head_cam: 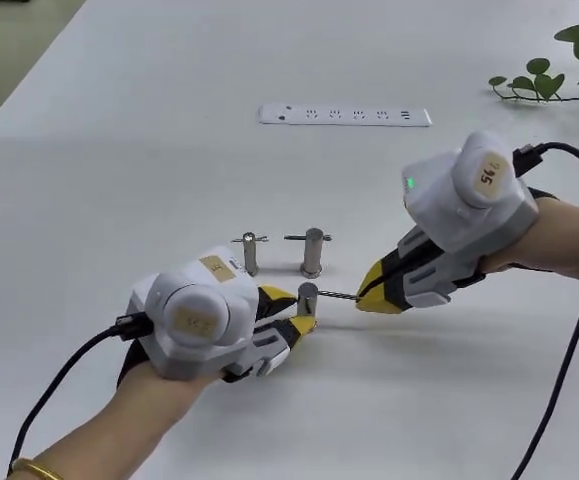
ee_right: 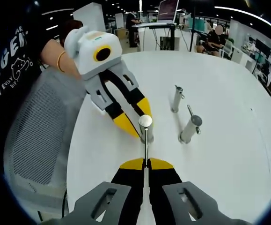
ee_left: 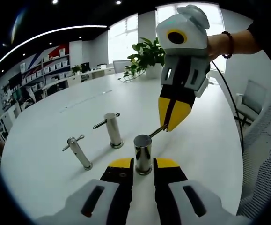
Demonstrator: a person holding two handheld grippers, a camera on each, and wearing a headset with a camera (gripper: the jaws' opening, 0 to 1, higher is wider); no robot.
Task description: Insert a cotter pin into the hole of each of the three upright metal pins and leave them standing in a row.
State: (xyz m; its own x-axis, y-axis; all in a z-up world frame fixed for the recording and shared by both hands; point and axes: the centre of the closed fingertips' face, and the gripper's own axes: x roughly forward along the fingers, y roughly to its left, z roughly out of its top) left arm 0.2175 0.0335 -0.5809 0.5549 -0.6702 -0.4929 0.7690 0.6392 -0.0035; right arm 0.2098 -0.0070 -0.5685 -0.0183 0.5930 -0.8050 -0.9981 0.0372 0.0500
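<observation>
Your left tongs [head_cam: 297, 308] seem clamped, jaws narrowly apart; your right tongs [head_cam: 367, 298] pinch shut, facing them.

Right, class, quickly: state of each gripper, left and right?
Left gripper: closed on the nearest upright metal pin.
Right gripper: closed on a cotter pin, tip at that pin.

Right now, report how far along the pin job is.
Done: the back-left pin and back-right pin carry cotter pins. In hand: the left tool grips the front pin while the right tool holds a third cotter pin near its top. Left: push it through.
</observation>
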